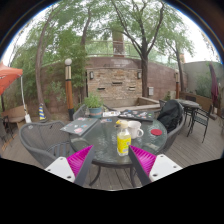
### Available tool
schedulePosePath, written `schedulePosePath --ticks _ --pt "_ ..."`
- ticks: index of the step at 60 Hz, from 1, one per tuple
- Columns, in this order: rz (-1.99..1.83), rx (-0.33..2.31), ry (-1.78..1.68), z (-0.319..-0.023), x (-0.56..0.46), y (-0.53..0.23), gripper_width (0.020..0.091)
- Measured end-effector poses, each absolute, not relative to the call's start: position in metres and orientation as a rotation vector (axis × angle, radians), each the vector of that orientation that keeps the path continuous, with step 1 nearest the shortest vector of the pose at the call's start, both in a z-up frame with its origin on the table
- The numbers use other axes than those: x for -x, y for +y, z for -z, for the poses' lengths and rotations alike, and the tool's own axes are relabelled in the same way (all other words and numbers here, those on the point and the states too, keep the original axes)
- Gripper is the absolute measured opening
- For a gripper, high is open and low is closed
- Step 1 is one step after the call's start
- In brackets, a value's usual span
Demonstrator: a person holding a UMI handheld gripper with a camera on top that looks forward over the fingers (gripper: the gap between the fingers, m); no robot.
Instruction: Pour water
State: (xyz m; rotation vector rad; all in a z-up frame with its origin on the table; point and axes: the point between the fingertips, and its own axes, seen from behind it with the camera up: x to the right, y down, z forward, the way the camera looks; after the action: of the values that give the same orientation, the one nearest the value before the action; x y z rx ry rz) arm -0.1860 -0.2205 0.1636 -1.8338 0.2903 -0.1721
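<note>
Yellow bottle [123, 141] stands on the glass desk [95, 150] beside a white cup [134, 129] | my hand-held gripper [112, 163] gapes wide, holding nothing | bottle sits beyond the pink pads [143, 160]

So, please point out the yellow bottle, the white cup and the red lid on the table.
yellow bottle [123, 141], gripper view, on its body.
white cup [134, 129], gripper view, on its side.
red lid [156, 132], gripper view, on its top.

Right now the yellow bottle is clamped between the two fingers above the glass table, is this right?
Not quite. In the gripper view the gripper is open and holds nothing; the yellow bottle stands on the glass table, just beyond the fingertips, beside a white cup.
</note>
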Motion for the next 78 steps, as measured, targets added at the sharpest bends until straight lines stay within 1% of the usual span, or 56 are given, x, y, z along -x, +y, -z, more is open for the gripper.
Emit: schedulePosePath --ticks 3,7,20,30,33,35,36,38,42,47,49,51,56,58,61,62,65,68,71,72,77,78 --pt "0.212 1.824 0.274 -0.154 0.168 -0.200 0.0804" --pt "0.242 1.831 0.247 -0.131 0.144 -0.167 0.0824" --pt "0.187 1.814 0.211 -0.070 0.093 -0.073 0.0824" --pt "0.125 1.742 0.198 -0.075 0.082 -0.027 0.0822" --pt "0.119 1.742 0.167 -0.074 0.085 -0.013 0.0789" --pt "0.129 1.745 0.138 -0.074 0.086 -0.008 0.0724" --pt "0.136 1.744 0.125 -0.074 0.086 -0.006 0.0679" --pt "0.156 1.750 0.102 -0.075 0.091 -0.003 0.0512" --pt "0.160 1.753 0.085 -0.075 0.090 -0.002 0.0510" --pt "0.151 1.731 0.049 -0.075 0.096 -0.004 0.0480" --pt "0.137 1.740 0.036 -0.073 0.099 -0.004 0.0479" --pt "0.120 1.764 0.021 -0.067 0.096 -0.005 0.0456" --pt "0.069 1.836 -0.017 -0.063 0.106 0.001 0.0422" --pt "0.028 1.843 -0.020 -0.073 0.115 0.005 0.0422" --pt "-0.032 1.810 -0.005 -0.099 0.123 0.017 0.0421" --pt "-0.066 1.805 0.004 -0.102 0.123 0.021 0.0423" --pt "-0.177 1.774 0.067 -0.134 0.130 0.037 0.0422" --pt "-0.336 1.719 0.175 -0.165 0.136 0.054 0.0422" --pt "-0.521 1.665 0.353 -0.187 0.126 0.067 0.0421" --pt "-0.567 1.651 0.420 -0.200 0.131 0.078 0.0421" --pt "-0.932 1.543 0.747 -0.202 0.116 0.093 0.0421" --pt "-0.969 1.521 0.801 -0.196 0.118 0.096 0.0421"
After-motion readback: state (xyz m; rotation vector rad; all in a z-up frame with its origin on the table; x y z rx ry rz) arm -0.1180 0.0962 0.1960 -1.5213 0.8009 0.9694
